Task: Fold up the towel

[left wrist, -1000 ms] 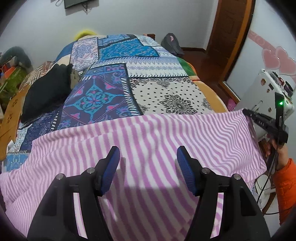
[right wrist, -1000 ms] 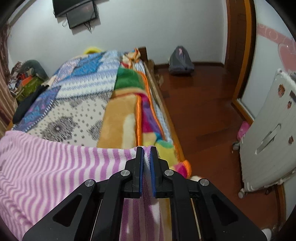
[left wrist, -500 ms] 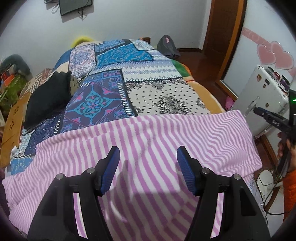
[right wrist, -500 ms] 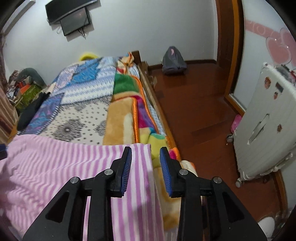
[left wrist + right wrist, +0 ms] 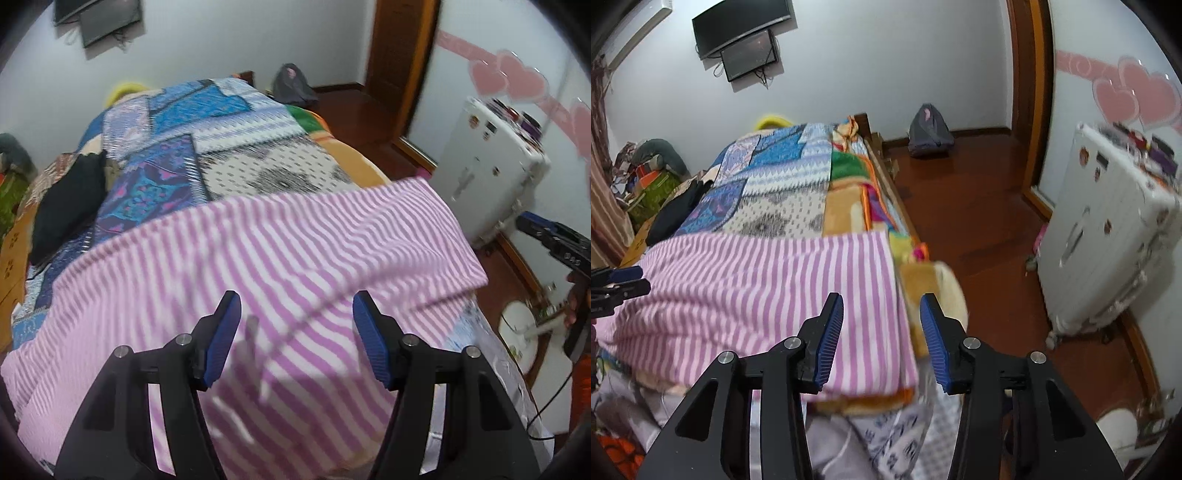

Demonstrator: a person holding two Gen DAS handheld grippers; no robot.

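Bedroom walls are pale, with a wooden door frame [image 5: 1032, 110] at the far right and a red-brown wooden floor [image 5: 979, 206] beside the bed. A dark screen [image 5: 748, 55] is mounted high on the far wall. The bed [image 5: 236, 147] is covered by a patchwork quilt [image 5: 783, 184] in blue, white and orange panels; a black garment [image 5: 66, 206] is laid on its left side. A white cabinet [image 5: 1108, 236] is set against the right wall under pink heart decals [image 5: 1137, 96]. A grey bag [image 5: 931, 133] is parked on the floor by the far wall.

The towel [image 5: 258, 277], pink and white striped, is spread flat across the near end of the bed, over the quilt; its right edge is seen lying along the bed's right side, and its near edge is draped over the foot of the bed.

The left gripper [image 5: 295, 332] is held above the towel's middle, jaws wide apart, nothing between the blue pads. The right gripper [image 5: 882, 332] is held over the towel's right edge [image 5: 897, 295], jaws spread wide, nothing clamped. In the left wrist view the right gripper [image 5: 550, 240] is seen out past the towel's right side, with part of a hand [image 5: 576, 306] and an orange sleeve [image 5: 581, 387] below it. Some motion blur is present in both views.
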